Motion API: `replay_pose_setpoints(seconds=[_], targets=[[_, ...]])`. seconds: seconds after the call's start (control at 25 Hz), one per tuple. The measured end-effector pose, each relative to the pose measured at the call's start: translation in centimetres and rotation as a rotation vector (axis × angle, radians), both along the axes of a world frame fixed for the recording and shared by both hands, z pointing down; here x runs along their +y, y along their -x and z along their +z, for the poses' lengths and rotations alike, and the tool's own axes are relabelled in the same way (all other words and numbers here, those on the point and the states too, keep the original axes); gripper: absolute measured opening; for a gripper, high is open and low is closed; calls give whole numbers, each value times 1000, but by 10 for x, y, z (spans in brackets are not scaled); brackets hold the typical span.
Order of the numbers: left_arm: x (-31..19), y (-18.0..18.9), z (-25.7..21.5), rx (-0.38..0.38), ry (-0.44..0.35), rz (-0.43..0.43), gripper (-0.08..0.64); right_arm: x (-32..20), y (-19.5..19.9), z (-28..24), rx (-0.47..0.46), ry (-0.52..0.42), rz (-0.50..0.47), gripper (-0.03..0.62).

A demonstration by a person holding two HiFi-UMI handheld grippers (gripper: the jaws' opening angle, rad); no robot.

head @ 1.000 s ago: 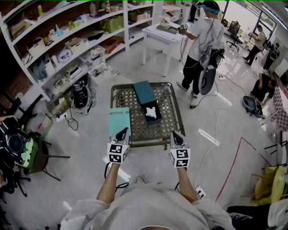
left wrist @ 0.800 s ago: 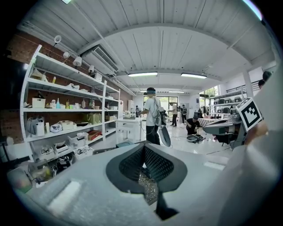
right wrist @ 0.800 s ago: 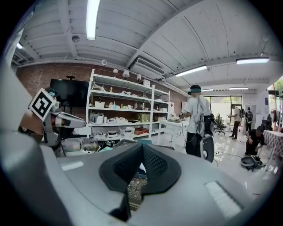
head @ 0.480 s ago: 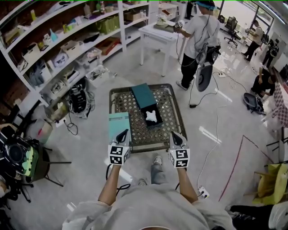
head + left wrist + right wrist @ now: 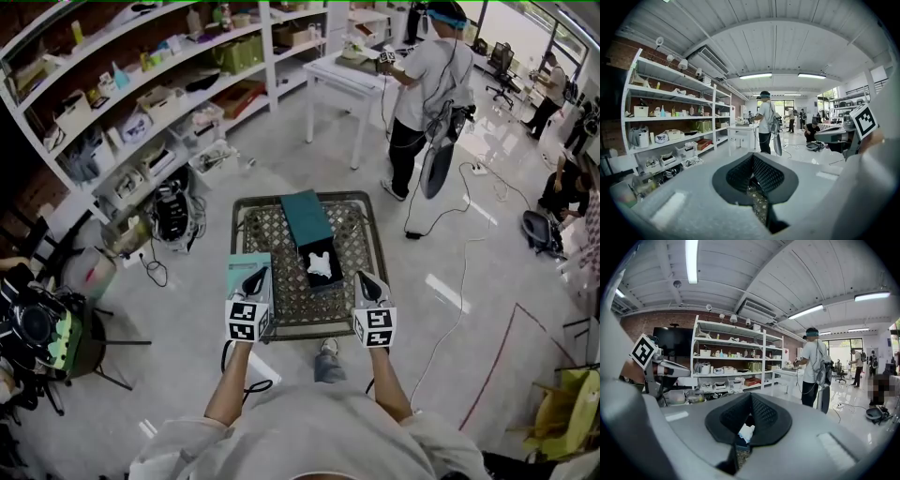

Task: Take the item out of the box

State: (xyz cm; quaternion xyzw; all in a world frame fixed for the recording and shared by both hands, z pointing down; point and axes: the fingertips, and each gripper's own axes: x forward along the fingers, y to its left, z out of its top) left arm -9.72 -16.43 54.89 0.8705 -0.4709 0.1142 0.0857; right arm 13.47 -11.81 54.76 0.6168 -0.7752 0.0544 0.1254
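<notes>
With left gripper (image 5: 254, 277) and right gripper (image 5: 371, 282) both closed and empty near the box (image 5: 323, 285), reaching in unopened could shove the white item (image 5: 321, 265) aside.

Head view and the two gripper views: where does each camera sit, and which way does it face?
Head view: on the person's head, steeply down at the lattice table and open box; forearms, left gripper, right gripper show.
Left gripper view: on the left gripper, looking along its shut jaws toward the shelves; the right gripper shows at right.
Right gripper view: on the right gripper, along its shut jaws; left gripper at left.
Shared: both gripper views show the standing person; head and right gripper views, the white item.
</notes>
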Motion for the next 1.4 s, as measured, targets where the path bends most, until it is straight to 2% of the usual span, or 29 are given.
replay_pose_setpoints(seconds=[0.8,1.12,1.4], targets=[[-125,-38,-10,-44,10,-159,6,-161,-44,-5,-26,8,-166,0],[-151,-60,-7,-62,16,-164,6,-196,-59,1,-30,17,-195,0],[-157,-50,9,-59,50,-164,6,-204,-40,20,-26,59,-213,2]])
